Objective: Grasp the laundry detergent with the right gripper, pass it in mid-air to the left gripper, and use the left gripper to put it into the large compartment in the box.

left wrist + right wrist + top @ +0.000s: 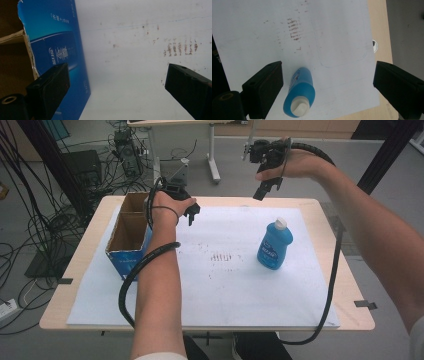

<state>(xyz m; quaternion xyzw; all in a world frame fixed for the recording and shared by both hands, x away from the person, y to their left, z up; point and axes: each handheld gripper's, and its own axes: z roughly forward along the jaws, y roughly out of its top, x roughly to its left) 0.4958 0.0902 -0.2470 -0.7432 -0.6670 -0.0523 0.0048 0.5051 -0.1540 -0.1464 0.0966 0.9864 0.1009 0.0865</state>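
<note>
A blue bottle [275, 245] with a white cap stands upright on the white sheet [225, 285] right of centre. My right gripper [263, 187] hangs high above the table's far edge, open and empty. In the right gripper view the blue bottle [299, 96] is seen from above between the wide-apart jaws, far below them. My left gripper [192, 215] hovers beside the open cardboard box [129, 237] at the left, open and empty. The left gripper view looks down past the blue box wall [57, 50] onto the sheet [130, 50].
The white sheet covers most of the wooden table [85, 250]; reddish smudges [222, 256] mark its middle. Cables [45, 235] and equipment lie on the floor at left. A desk leg [214, 155] stands beyond the far edge.
</note>
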